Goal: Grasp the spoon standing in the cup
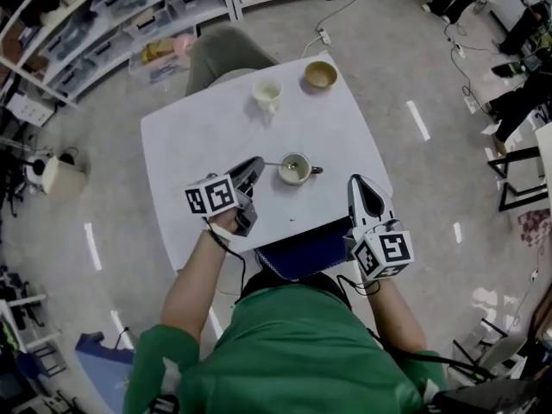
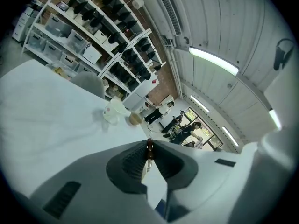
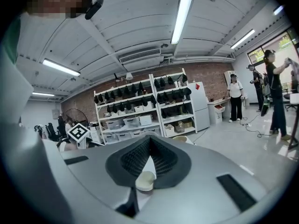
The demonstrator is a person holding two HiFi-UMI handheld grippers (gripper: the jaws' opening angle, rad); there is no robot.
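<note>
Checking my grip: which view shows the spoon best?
Left gripper view: the spoon sits pinched between the jaws. Head view shows a thin handle running from the cup; right gripper view misses it.

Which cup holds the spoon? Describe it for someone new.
On the white table, two vessels stand at the far edge and one near the middle. The cup is that middle one, beside the left tool. Unlike the cream mug and brown bowl, it has a dark side handle and a spoon reaching out.
</note>
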